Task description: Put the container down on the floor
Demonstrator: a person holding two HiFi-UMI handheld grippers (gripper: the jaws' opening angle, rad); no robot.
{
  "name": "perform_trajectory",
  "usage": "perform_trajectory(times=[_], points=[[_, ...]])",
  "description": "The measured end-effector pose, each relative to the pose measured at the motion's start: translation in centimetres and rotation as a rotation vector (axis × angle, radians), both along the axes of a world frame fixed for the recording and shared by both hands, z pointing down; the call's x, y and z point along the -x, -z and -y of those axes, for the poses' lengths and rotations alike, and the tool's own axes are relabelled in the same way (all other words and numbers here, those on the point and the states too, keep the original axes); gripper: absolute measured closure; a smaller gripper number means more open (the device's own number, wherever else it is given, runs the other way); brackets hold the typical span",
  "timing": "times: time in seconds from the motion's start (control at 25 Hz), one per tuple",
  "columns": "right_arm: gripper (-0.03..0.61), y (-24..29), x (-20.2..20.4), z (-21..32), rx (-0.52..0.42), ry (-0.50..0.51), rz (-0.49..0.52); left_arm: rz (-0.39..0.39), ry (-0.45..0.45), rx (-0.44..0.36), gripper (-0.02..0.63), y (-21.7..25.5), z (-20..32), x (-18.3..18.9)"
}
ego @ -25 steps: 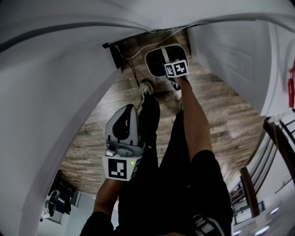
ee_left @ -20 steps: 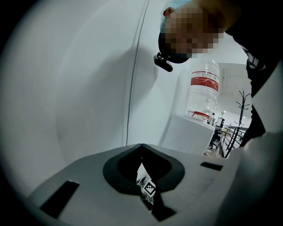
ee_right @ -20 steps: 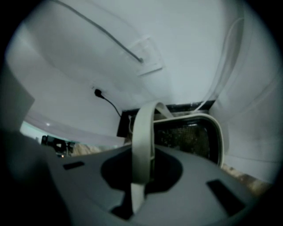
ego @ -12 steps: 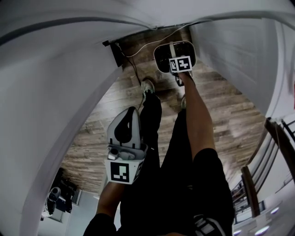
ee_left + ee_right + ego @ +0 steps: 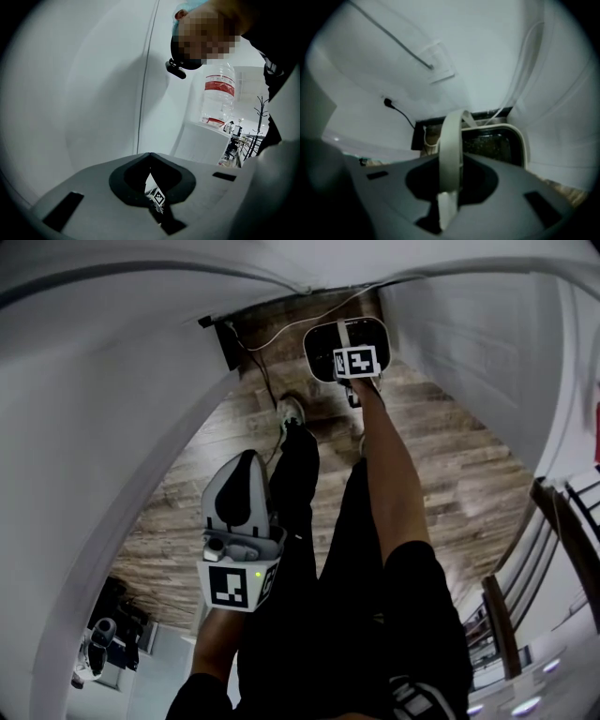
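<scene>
Below, rounded dark container (image 5: 322, 349), plank floor (image 5: 450, 465).

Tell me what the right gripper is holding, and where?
The container by its handle, between the right gripper's jaws, which have just been opening slightly.

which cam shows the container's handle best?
Right gripper view: the handle runs between the right tool's jaws, which have just been opening, with the container beyond. Head view: container visible, handle mostly behind the tool's cube. Left gripper view: neither.
</scene>
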State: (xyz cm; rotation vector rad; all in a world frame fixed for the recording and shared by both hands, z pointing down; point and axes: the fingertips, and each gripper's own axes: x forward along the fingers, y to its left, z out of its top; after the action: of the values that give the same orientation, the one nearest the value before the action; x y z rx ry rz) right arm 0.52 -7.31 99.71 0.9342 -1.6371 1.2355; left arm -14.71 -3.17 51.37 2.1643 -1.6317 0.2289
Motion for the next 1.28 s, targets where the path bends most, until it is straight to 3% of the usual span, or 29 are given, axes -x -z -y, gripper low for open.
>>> perform_trajectory(times=[0.08, 0.16, 0.72, 1.08, 1.28], points=[[0.449, 0.0, -0.4, 0.0, 0.002, 0.006, -0.019, -0.007, 0.009, 0.001, 0.586, 0.0, 0.1, -0.1], [0.424, 0.0, -0.9, -0.2, 0.006, 0.006, -0.032, -0.013, 0.015, 0.007, 0.586, 0.0, 0.0, -0.4], [0.385, 4.4, -3.1, -0.9, -0.025, 0.013, -0.015, -0.004, 0.017, -0.017, 0.586, 2.0, -0.7, -3.0], [0.392, 14.7, -5.0, -2.4, -0.098, -0.019, 0.001, -0.01, 0.06, -0.094, 0.585, 7.7, -1.2, -4.1], [0.472, 24.8, -5.5, -3.9, -0.212, 0.002, -0.008, 0.002, 0.049, -0.118, 0.586, 12.8, -2.8, -5.2]])
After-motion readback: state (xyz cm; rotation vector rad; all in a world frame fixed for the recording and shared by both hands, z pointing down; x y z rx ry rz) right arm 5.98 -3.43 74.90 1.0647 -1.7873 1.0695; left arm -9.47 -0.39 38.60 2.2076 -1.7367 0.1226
